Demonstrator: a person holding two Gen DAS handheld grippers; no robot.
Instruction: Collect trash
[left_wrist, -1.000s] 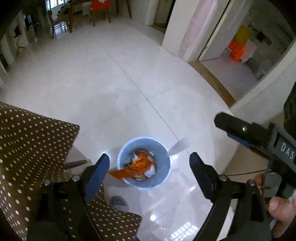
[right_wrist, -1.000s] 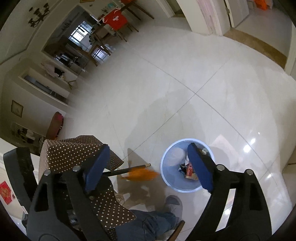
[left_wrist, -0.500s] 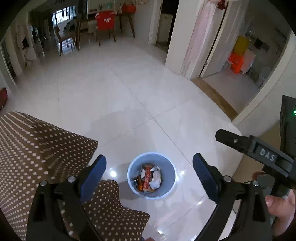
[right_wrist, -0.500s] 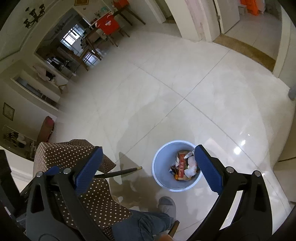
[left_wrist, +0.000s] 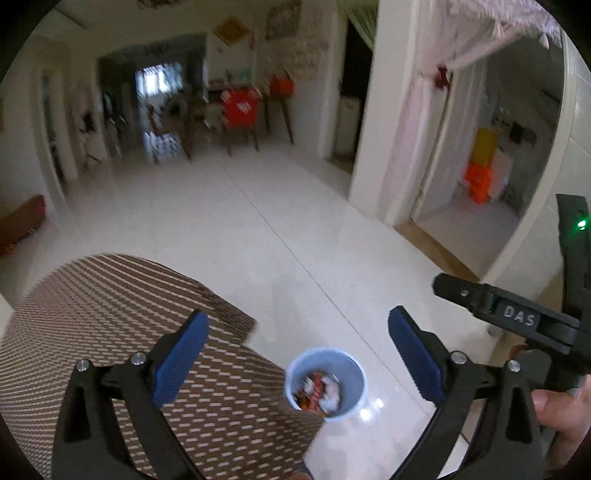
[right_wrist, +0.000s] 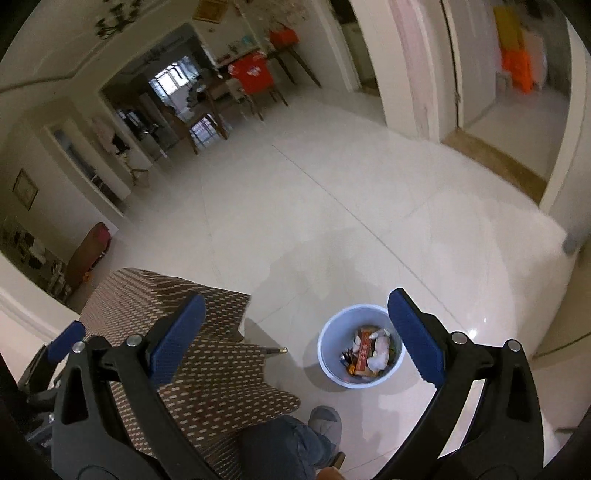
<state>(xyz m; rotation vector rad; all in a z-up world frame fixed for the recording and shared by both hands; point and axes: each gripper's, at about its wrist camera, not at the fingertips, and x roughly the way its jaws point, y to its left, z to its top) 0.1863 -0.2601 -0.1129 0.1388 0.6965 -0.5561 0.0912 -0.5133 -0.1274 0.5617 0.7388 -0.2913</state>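
A pale blue trash bin (left_wrist: 327, 384) stands on the white tiled floor, holding several wrappers and scraps; it also shows in the right wrist view (right_wrist: 360, 347). My left gripper (left_wrist: 299, 360) is open and empty, high above the bin and the table edge. My right gripper (right_wrist: 295, 336) is open and empty, also high above the floor, with the bin under its right finger. The right gripper's body (left_wrist: 517, 317) shows at the right of the left wrist view.
A table with a brown dotted cloth (left_wrist: 110, 332) lies at the lower left, also in the right wrist view (right_wrist: 207, 362). The person's leg and grey slipper (right_wrist: 325, 421) stand beside the bin. Doorways (left_wrist: 480, 166) and dining chairs (left_wrist: 240, 110) are far back.
The orange wrapper fell into the bin. Both grippers then rose and tilted up, so the bin looks smaller and more of the room shows.
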